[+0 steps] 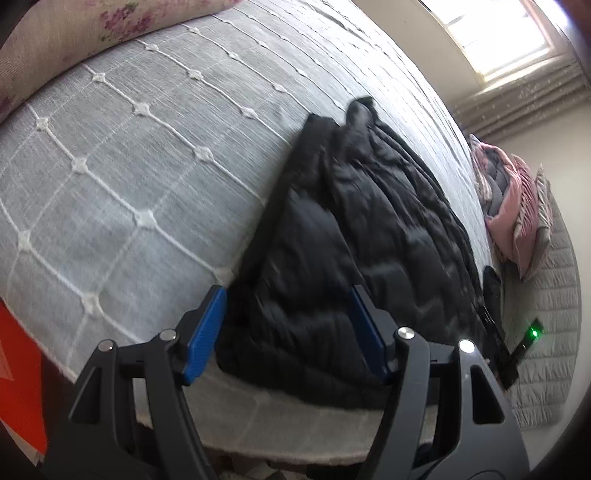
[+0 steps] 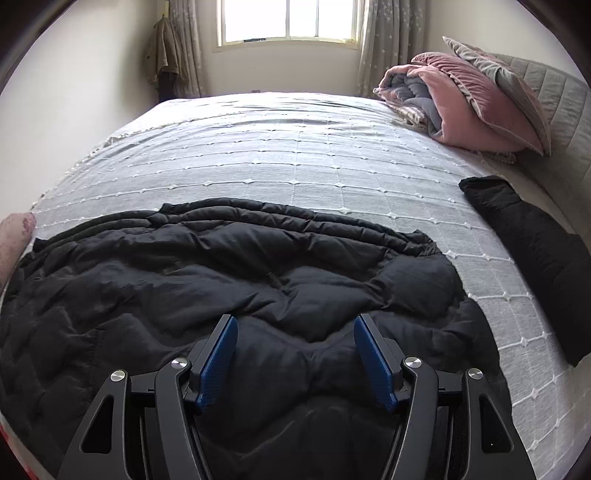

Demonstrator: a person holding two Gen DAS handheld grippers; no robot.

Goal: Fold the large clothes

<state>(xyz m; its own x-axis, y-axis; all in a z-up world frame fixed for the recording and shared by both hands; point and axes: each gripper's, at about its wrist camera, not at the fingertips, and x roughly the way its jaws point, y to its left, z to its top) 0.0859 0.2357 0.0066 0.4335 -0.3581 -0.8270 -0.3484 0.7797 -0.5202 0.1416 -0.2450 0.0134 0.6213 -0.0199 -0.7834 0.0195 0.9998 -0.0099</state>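
Nearest, both grippers stand open with nothing between their blue pads — the left gripper (image 1: 286, 295) over the near edge of the black coat (image 2: 229, 280), the right gripper (image 2: 295, 325) above its middle. Under them the coat lies spread and rumpled on the grey bedspread (image 2: 295, 162) at the bed's near side. Farther off lie a dark bundle (image 2: 532, 243), a pink quilt (image 2: 454, 103) by the headboard and — beyond — the window (image 2: 288, 20).

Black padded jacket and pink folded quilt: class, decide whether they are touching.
Apart. In the right wrist view the black padded jacket lies at the near edge, and a wide stretch of bare bedspread separates it from the pink folded quilt by the headboard.
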